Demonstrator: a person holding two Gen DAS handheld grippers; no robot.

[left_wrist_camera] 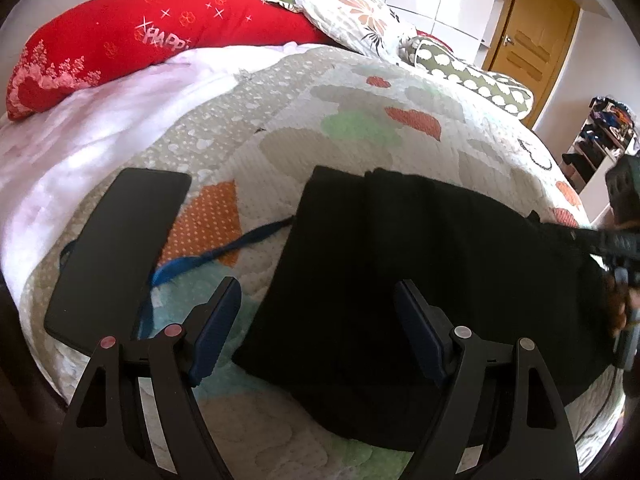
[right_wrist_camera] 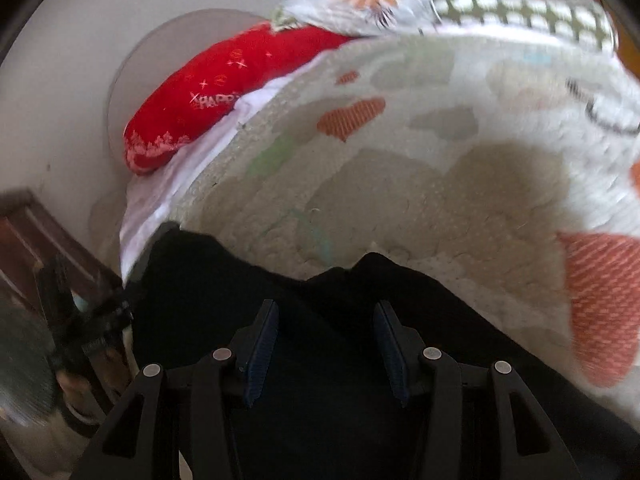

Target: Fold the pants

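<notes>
Left tool [left_wrist_camera: 316, 328] w/ jaws spread wide, empty, hovering over black pants [left_wrist_camera: 420, 264] lying flat on quilted bedspread [left_wrist_camera: 360, 92]. Right tool [right_wrist_camera: 326, 350] also parted, nothing between pads, poised over same dark fabric near its edge. Pants judged soft, limp, light; will sag and slide. Pinch both layers at hem or waistband corners. Phone [left_wrist_camera: 116, 252] nearby w/ blue strap [left_wrist_camera: 224, 252].

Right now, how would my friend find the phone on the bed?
Start at the patterned quilt covering the bed. Left of the black pants, beside an orange patch, lies the phone. It is the only flat, shiny black slab, and a blue strap runs beside it.
</notes>
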